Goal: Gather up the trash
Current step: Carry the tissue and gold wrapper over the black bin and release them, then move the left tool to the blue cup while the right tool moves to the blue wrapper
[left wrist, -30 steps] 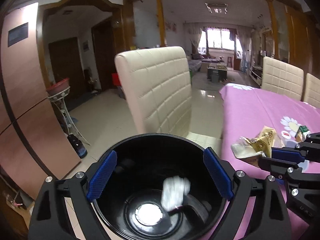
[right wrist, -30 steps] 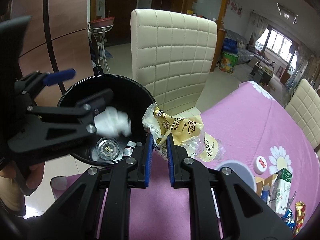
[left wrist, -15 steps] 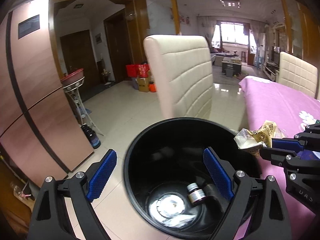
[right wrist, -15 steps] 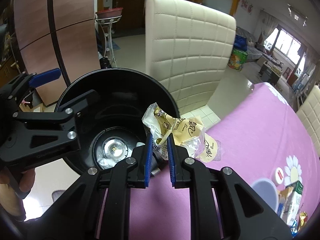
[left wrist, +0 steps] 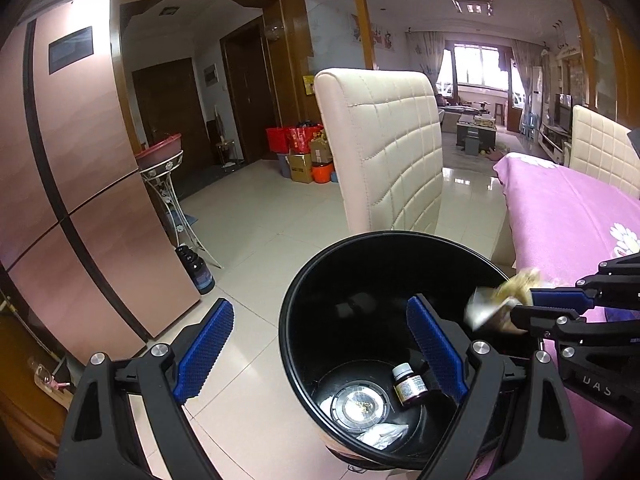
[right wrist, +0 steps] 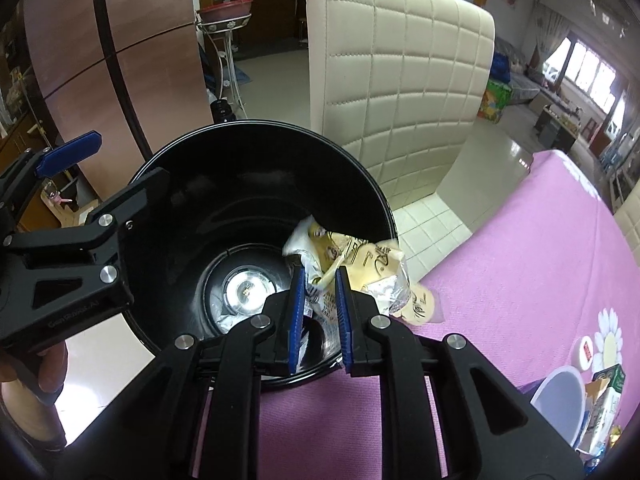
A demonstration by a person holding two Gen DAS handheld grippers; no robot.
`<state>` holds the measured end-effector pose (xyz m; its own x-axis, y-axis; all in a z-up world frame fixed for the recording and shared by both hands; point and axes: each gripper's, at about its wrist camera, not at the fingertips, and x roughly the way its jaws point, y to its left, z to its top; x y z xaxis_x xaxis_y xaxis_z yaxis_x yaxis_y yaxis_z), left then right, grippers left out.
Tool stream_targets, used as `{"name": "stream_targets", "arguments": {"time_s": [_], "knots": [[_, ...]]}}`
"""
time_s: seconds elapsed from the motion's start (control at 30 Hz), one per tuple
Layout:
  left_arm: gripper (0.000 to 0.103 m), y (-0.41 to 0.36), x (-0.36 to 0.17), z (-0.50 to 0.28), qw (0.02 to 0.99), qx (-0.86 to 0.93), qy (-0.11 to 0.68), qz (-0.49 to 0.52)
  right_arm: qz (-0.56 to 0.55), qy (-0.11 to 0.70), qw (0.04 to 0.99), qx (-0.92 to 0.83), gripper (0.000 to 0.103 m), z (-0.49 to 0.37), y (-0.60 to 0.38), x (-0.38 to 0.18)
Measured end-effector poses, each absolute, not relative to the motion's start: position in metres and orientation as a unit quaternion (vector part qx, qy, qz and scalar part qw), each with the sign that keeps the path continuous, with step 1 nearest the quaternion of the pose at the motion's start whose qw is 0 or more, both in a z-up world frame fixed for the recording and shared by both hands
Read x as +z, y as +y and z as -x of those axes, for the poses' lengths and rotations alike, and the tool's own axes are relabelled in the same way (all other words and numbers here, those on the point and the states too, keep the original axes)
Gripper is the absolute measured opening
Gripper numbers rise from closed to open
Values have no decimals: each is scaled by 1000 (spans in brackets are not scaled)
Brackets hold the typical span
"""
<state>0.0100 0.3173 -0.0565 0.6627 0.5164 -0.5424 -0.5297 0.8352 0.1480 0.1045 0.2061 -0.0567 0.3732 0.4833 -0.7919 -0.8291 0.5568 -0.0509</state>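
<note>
One crumpled wrapper clamped in right tongs, hanging over black bin's near rim beside the tabletop edge, bin mouth directly below; left tongs spread apart, empty.

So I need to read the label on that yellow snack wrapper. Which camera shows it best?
The right wrist view: the yellow snack wrapper sits close and centred between the right gripper fingers, printing facing the camera, over the black bin's rim. The left wrist view catches only a blurred edge.
</note>
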Motion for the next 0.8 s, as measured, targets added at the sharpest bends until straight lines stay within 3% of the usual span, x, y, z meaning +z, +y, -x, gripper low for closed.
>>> {"name": "stream_targets", "arguments": {"time_s": [0.03, 0.1, 0.13, 0.8], "knots": [[86, 317, -57, -10, 912, 286, 294, 10, 229, 376, 798, 412, 29, -104, 206, -57], [86, 316, -57, -10, 912, 287, 293, 12, 233, 348, 816, 398, 78, -99, 204, -53], [86, 318, -57, -10, 912, 288, 293, 14, 234, 332, 824, 394, 81, -97, 202, -51], [86, 270, -49, -29, 930, 217, 298, -2, 239, 299, 860, 339, 84, -89, 128, -36]]}}
